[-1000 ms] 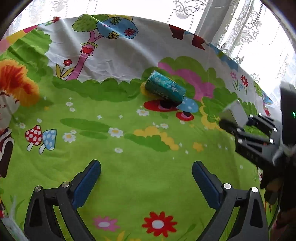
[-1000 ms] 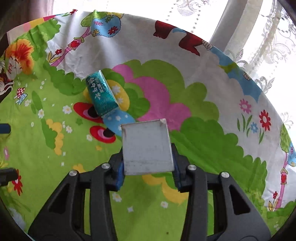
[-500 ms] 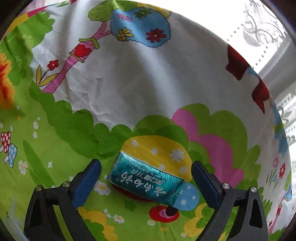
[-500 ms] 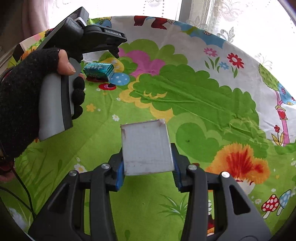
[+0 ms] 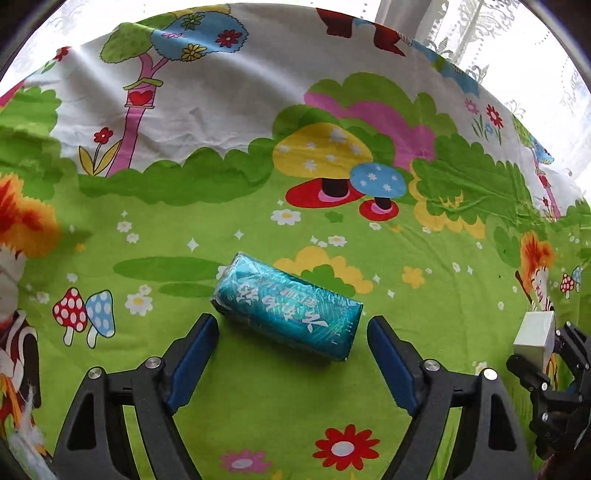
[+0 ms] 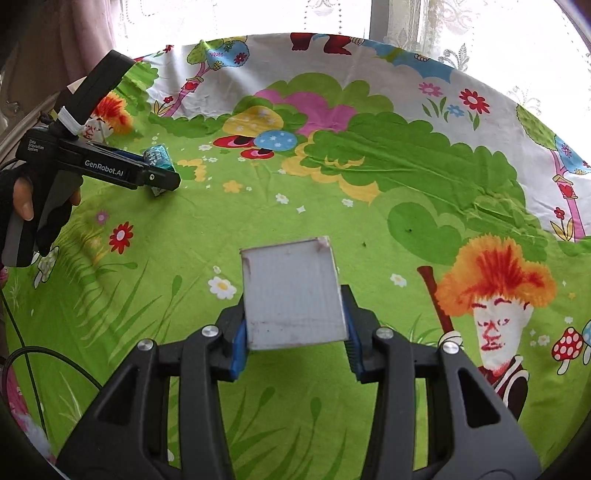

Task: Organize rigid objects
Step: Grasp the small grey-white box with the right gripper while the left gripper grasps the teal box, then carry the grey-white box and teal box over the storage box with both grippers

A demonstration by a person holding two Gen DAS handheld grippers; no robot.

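A teal wrapped packet lies slantwise on the green part of the cartoon tablecloth. It sits between the blue pads of my left gripper, whose jaws are opening, with a small gap showing on each side. The right wrist view shows that same left gripper over the packet at the far left, held by a gloved hand. My right gripper is shut on a white box, held above the cloth. The box also shows at the right edge of the left wrist view.
The tablecloth covers the whole table, creased near the far right. Lace curtains and a bright window stand behind the far edge. A black cable trails at the near left.
The teal packet has come from the mushroom print down onto the green area nearer me, still between my left fingers. My right gripper has carried the white box sideways across the cloth.
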